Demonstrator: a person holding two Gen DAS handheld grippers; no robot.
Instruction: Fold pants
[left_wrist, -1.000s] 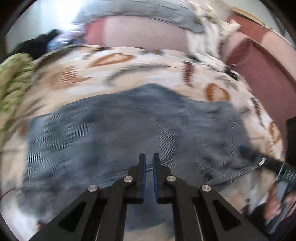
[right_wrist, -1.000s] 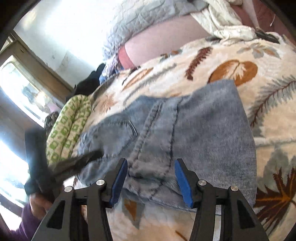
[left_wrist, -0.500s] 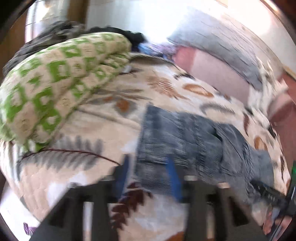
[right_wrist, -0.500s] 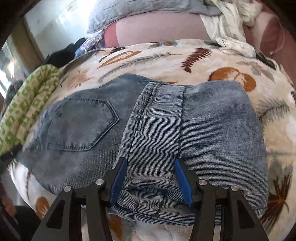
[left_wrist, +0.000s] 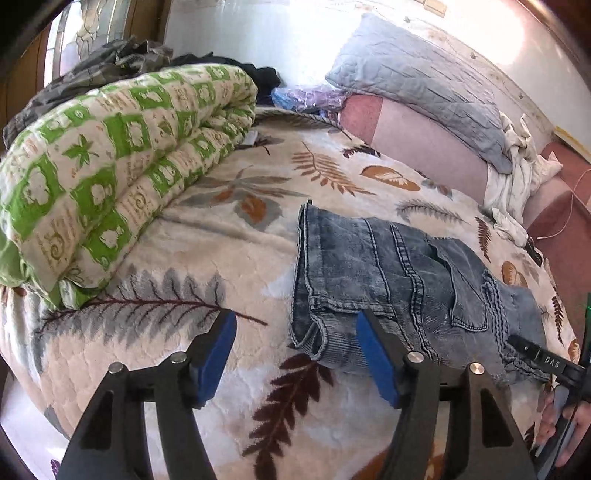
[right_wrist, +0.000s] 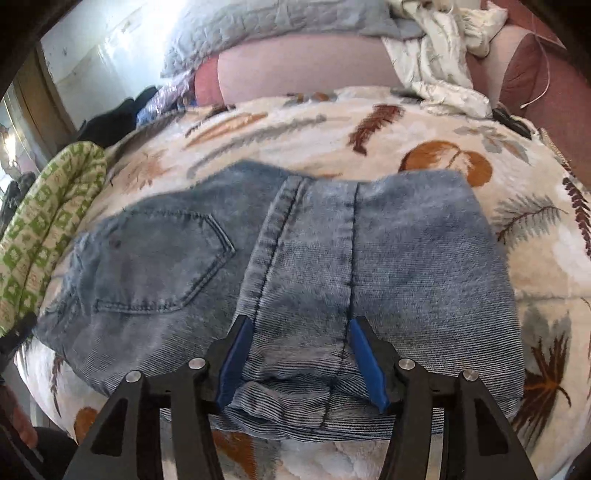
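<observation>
Folded blue jeans lie flat on the leaf-patterned blanket. My left gripper is at their left end and its jaws are opening. The near corner of the denim lies between the blue pads, which do not press on it. In the right wrist view the jeans fill the middle, back pocket to the left. My right gripper stands open over their near edge, a folded strip of denim lying flat between its fingers. That gripper's black finger also shows at the left wrist view's right edge, above a hand.
A rolled green-and-cream quilt lies along the bed's left side, with dark clothes behind it. A grey pillow and crumpled white cloth sit at the head. The bed's near edge runs just below both grippers.
My left gripper has swung from over the middle of the jeans to their left end, and its jaws went from shut to wide apart. The right gripper has turned slightly, jaws unchanged.
</observation>
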